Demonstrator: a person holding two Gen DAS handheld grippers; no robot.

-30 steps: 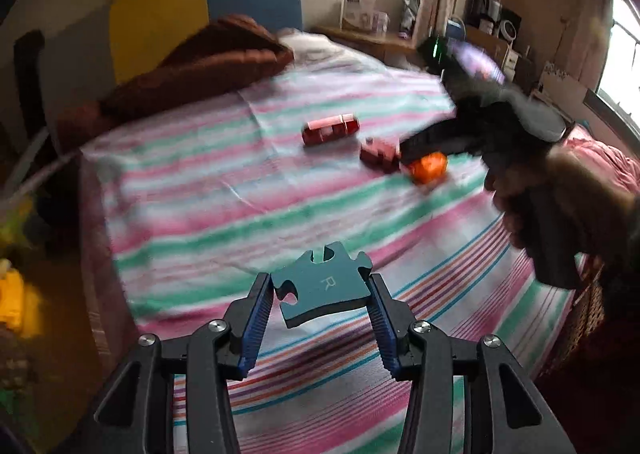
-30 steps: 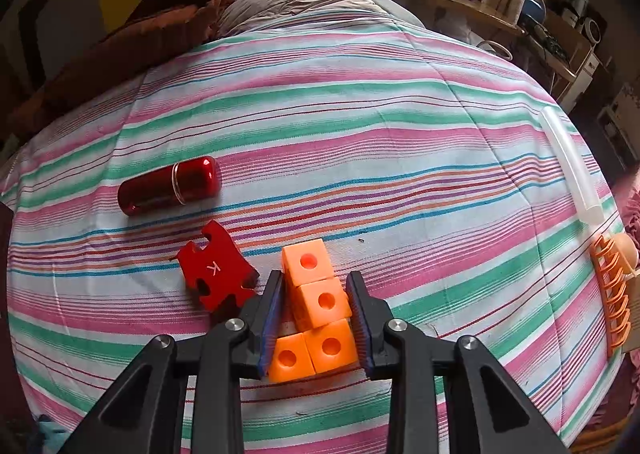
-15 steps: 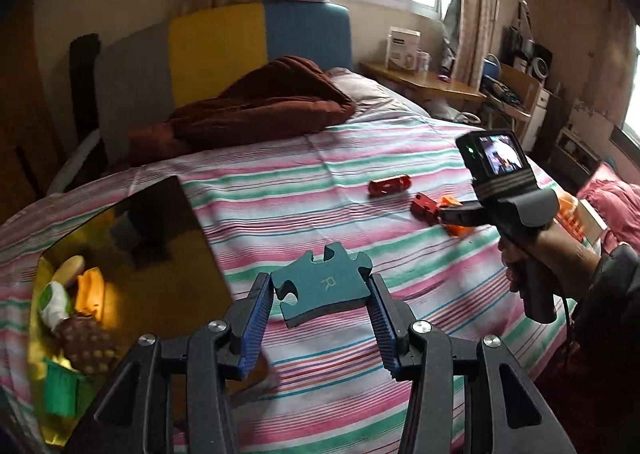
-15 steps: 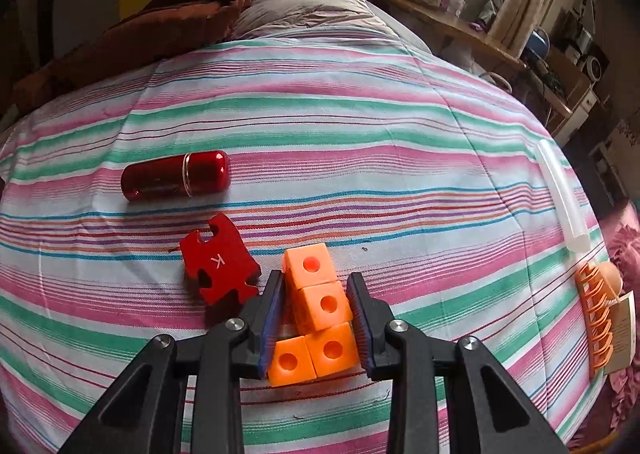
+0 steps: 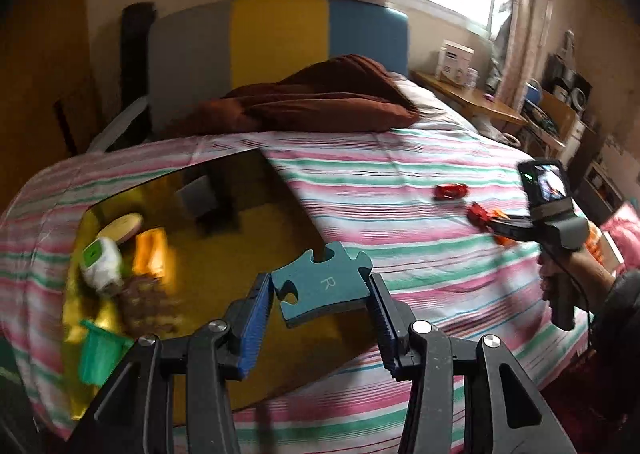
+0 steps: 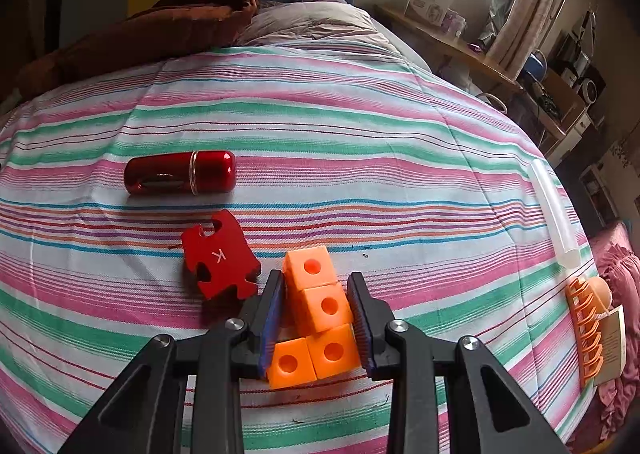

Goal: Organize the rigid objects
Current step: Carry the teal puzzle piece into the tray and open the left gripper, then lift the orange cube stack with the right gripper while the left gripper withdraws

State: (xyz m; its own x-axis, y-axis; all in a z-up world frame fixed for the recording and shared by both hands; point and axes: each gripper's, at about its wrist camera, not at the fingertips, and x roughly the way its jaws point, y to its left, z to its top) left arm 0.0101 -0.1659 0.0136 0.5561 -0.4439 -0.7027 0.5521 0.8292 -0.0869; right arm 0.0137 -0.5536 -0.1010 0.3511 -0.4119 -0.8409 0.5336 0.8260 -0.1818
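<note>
Left gripper (image 5: 320,294): jaws part-closed on the teal puzzle piece (image 5: 324,288), pads pressing its two side edges. The piece is held clear of the bed, face up and tilted, white letter "R" legible, knob-and-notch outline toward the camera's far side.

Key relation: the yellow bin (image 5: 208,254) lies directly below and ahead of the jaws, slightly to their left in the left wrist view, sunk in the striped bedspread (image 5: 400,190). The piece hangs over the bin's right-hand part. Bin contents sit at its left end and are blurred: a green cup (image 5: 98,358), something white-and-green, something orange. Judgement: drop is a short descent and release; the left hand is the nearer one to the bin by far.

Right gripper (image 6: 316,318): jaws nearly closed around the orange block cluster (image 6: 318,312), four joined cubes with round holes, resting on the bedspread. Pads touch or nearly touch the second cube; cluster's long axis runs away from the jaws, roughly in line with them.

Just left of the cluster: red puzzle piece (image 6: 218,254), letter "K", flat. Beyond it, a glossy red capsule-shaped case (image 6: 180,173), long axis crosswise.
</note>
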